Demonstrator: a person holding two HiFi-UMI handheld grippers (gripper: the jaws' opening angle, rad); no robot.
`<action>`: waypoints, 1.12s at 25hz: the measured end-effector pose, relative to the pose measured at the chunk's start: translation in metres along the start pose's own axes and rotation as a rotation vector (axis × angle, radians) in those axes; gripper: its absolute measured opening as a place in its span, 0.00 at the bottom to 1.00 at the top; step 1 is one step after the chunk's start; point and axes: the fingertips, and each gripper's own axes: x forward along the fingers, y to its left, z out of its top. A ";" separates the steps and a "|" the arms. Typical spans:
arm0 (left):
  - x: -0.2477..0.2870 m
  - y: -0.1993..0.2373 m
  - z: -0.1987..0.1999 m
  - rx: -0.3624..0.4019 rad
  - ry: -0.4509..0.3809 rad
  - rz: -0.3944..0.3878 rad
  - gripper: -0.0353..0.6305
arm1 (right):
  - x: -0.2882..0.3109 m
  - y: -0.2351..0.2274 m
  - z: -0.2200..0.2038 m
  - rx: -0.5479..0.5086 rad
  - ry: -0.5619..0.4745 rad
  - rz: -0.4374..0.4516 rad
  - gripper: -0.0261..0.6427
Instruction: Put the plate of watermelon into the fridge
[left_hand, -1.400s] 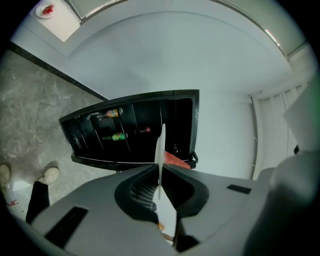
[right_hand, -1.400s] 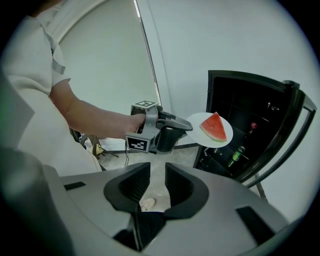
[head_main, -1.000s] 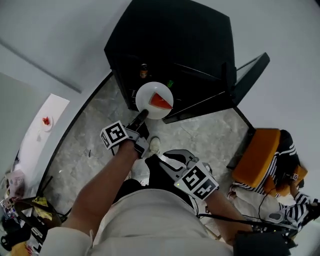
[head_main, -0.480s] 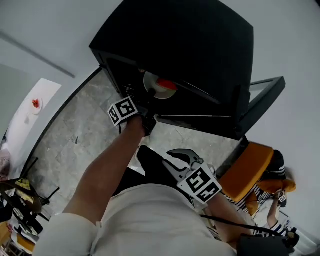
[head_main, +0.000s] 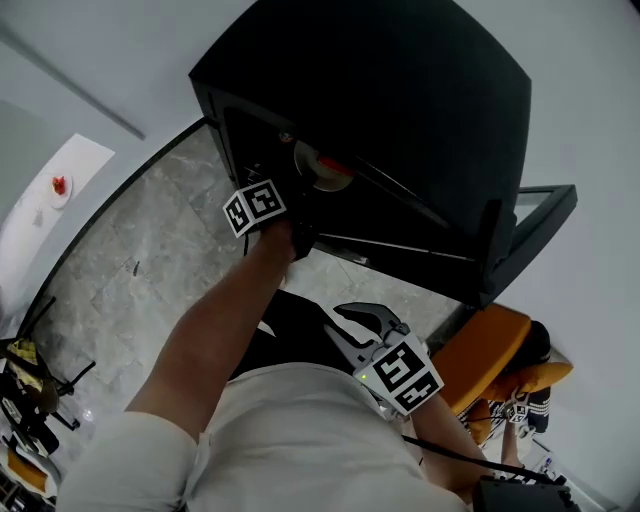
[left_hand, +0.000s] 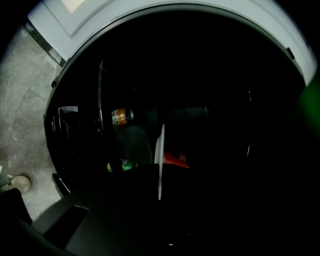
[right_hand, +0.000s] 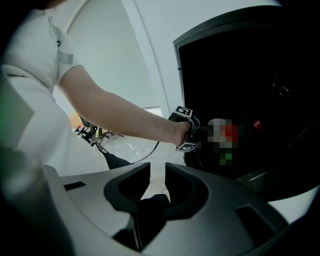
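White plate (head_main: 308, 170) w/ red watermelon slice (head_main: 336, 163), prob. level, inside open black fridge (head_main: 400, 100).

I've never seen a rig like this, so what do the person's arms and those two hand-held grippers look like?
The left gripper looks black, the right gripper dark grey with two curved jaws. Each carries a white cube printed with black square markers. A thin black cable runs by the right arm. The person wears a white short-sleeved shirt, with the forearms bare.

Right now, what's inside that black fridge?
A white plate carrying red watermelon, pinched by the left gripper, plus an orange-labelled bottle and a green item behind. The rest of the fridge is too dark to make out.
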 end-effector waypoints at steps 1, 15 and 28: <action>0.001 0.001 0.000 -0.001 -0.001 0.008 0.09 | 0.000 0.000 -0.001 0.002 0.003 0.002 0.19; 0.017 0.006 0.007 0.261 0.055 0.233 0.10 | 0.003 0.003 -0.002 0.018 0.026 0.018 0.19; 0.025 0.018 0.011 0.924 0.203 0.570 0.31 | 0.004 0.003 -0.005 0.025 0.051 0.022 0.19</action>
